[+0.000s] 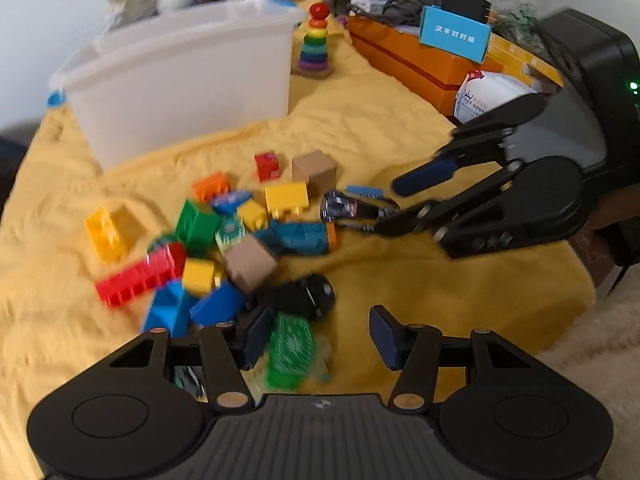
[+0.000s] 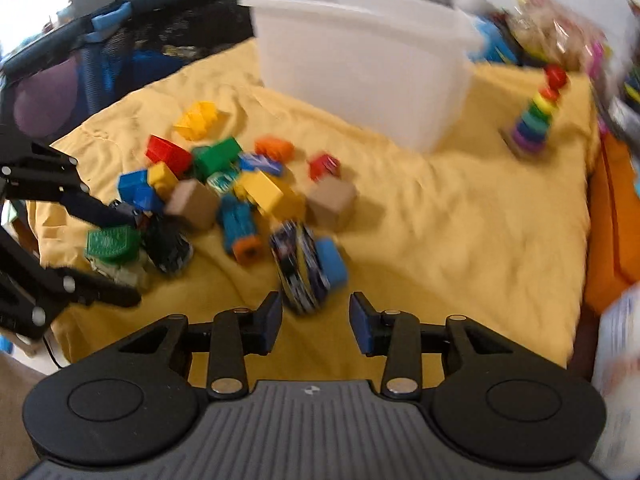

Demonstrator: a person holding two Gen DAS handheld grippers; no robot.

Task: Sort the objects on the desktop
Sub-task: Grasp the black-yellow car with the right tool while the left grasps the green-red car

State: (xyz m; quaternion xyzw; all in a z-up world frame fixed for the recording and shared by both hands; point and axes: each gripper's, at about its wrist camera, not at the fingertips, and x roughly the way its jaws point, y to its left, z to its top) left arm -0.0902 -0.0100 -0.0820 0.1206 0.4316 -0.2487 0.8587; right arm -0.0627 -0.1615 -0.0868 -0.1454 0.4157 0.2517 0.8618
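I am holding the left tool [image 1: 320,338] open, its jaws spread wide above a flat green plastic piece [image 1: 289,349] and a black toy car [image 1: 305,295]. I am keeping the right tool [image 2: 316,320] open too, just short of a dark patterned toy car [image 2: 300,268]. Beyond, colourful plastic bricks [image 1: 192,240] are lying heaped mid-counter on the yellow cloth [image 1: 380,132], with a translucent white plastic bin [image 1: 176,80] standing toward the far edge.

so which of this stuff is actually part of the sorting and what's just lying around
Part of the job:
- pile of plastic bricks
- two wooden cubes
- dark toy car
- black toy car
- white bin, the likely destination
- left claw and right claw, both open

Probably just lying about:
- rainbow stacking toy
- orange box
- blue card
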